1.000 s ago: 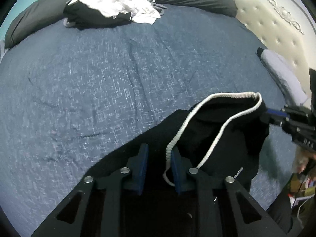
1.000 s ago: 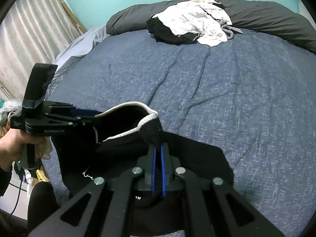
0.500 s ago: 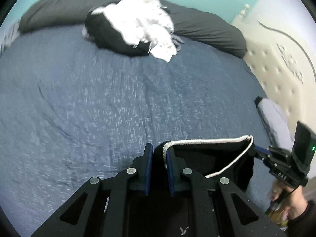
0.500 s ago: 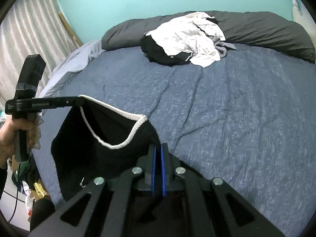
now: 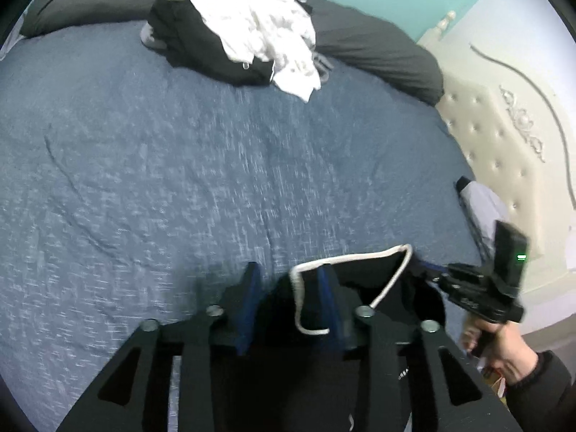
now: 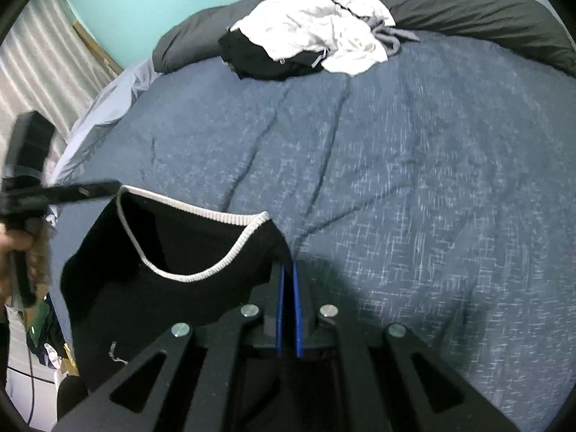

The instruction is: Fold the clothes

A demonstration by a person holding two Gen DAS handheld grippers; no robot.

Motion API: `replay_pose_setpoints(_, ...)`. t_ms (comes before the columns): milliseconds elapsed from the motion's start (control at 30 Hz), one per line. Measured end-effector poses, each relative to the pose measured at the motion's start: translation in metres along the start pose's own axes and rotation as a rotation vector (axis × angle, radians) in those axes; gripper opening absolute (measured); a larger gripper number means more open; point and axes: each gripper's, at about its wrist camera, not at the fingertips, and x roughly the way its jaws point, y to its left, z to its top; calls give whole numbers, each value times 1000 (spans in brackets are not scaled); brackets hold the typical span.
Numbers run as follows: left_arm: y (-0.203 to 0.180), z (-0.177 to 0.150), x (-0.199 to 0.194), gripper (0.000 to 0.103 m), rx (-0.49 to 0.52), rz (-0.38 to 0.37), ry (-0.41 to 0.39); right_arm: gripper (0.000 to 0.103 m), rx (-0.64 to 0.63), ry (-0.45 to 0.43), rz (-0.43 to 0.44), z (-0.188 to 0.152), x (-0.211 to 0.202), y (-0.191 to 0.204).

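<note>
Black knit garment [image 6: 151, 288] with a white ribbed neckline trim [image 6: 201, 212] hangs between the two grippers at the near edge of the bed, above the speckled blue quilt [image 6: 396, 180]. Only the right wrist view shows its full spread: the collar opening gapes upward, the white trim runs level from the left gripper [image 6: 108, 188] across to the right gripper [image 6: 287, 270], and the dark body drops below it. That view also takes in a striped curtain [image 6: 32, 82] at the left. The left wrist view alone shows the cream tufted headboard [image 5: 493, 136] and the hand [image 5: 504, 342] with a dark sleeve holding the right gripper [image 5: 428, 270].

The left gripper's [image 5: 288, 284] blue-padded jaws stand well apart, with the collar's trim [image 5: 352, 257] and dark cloth lying between them; whether either pad presses the cloth is not clear. The right gripper's jaws are nearly closed, pinching the collar's corner.

The garment's long axis along the neckline runs side to side across the bed's near edge, collar uppermost. A heap of white and black clothes [image 6: 309, 36] lies far off against a long dark grey pillow [image 6: 468, 10].
</note>
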Motion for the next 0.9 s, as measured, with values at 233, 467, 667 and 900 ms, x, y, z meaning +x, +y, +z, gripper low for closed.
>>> replay_pose_setpoints(233,23,-23,-11,45,115,34,72,5,26,24,16,-7,12,-8)
replay_pose_setpoints(467,53,-47,13,45,58,-31,132,21,36,69,6,-7,10,-13)
replay_pose_setpoints(667,60,-59,30,45,29,-56,179,53,53,145,56,-16,22,-25)
replay_pose_setpoints(900,56,-67,37,37,46,-91,191,44,7,159,78,-29,34,-22)
